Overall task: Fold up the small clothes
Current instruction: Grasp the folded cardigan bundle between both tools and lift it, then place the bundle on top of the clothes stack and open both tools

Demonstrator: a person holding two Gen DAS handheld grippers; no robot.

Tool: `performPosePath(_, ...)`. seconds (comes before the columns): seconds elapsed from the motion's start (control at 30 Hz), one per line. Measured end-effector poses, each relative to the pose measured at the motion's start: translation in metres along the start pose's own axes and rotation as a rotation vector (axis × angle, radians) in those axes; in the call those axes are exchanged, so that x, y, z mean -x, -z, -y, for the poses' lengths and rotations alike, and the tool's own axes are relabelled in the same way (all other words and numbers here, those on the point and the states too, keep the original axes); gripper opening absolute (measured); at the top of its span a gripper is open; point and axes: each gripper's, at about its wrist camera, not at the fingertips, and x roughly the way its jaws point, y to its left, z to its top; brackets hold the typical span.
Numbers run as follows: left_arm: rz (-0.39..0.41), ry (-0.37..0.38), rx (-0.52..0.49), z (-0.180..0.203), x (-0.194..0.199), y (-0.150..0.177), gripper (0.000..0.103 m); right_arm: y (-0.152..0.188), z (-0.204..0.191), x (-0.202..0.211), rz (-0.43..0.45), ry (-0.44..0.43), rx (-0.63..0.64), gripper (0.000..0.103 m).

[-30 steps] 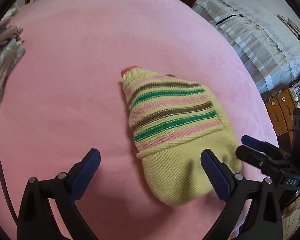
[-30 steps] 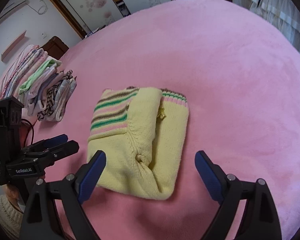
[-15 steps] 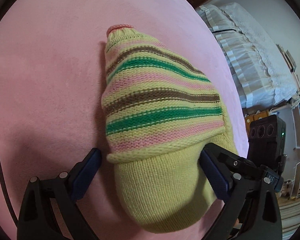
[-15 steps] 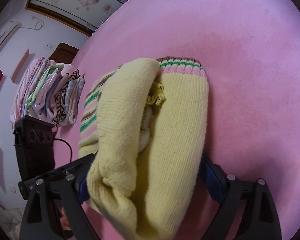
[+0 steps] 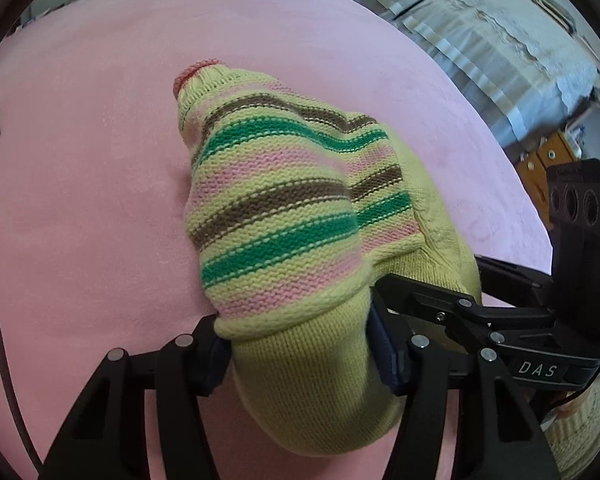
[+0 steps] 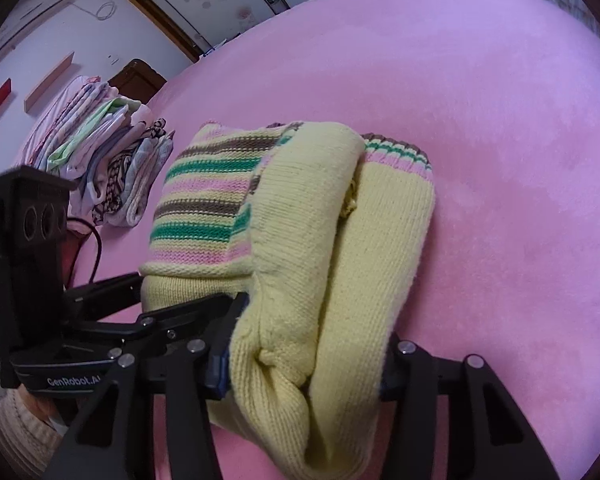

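A folded yellow knit sweater [image 5: 300, 240] with green, brown and pink stripes lies on a pink bed [image 5: 100, 120], and both hand-held grippers are clamped on its near edge. In the left wrist view, the left hand-held gripper [image 5: 300, 356] has its two blue-padded fingers pressed against either side of the plain yellow ribbed hem, the knit bunched between them. The striped part bulges above the hem, and a small cuff with a reddish rim points away at the far end. The right hand-held gripper [image 5: 499, 320] sits just beside the left one, its black frame touching the sweater's right side.

In the right wrist view, the right hand-held gripper [image 6: 303, 364] squeezes a thick roll of the sweater [image 6: 319, 260] between its fingers; the folded layers stand up in a ridge that runs away from the camera, with a striped cuff at the far right end. The left hand-held gripper [image 6: 112, 320] is close on the left, against the sweater's hem. Beyond it, a stack of folded clothes [image 6: 100, 160] rests on the bed [image 6: 479, 120] near the far left edge, well apart from the sweater. A dark cable [image 6: 96, 248] runs by the left hand-held gripper.
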Motion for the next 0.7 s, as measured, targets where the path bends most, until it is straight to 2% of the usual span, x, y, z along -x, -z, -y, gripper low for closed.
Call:
performPosePath(0.17,0.022,-0.031,-0.031,-0.001,0.048,0.006,0.057,0.005,-0.039,0.020,0.021,-0.011,0.042,0.048)
performPosePath(0.4,0.120,-0.116,-0.050,-0.031,0.171,-0.003,0.058,-0.013,-0.139,0.052,0.094,-0.061,0.127,0.048)
performPosePath(0.53,0.159,-0.199,-0.037,-0.088,0.260,-0.022,0.058,-0.053,-0.222,0.054,0.130,-0.140,0.164,0.048)
performPosePath(0.7,0.180,-0.287,0.011,-0.180,0.352,-0.071,0.058,-0.125,-0.327,0.030,0.139,-0.229,0.188,0.048)
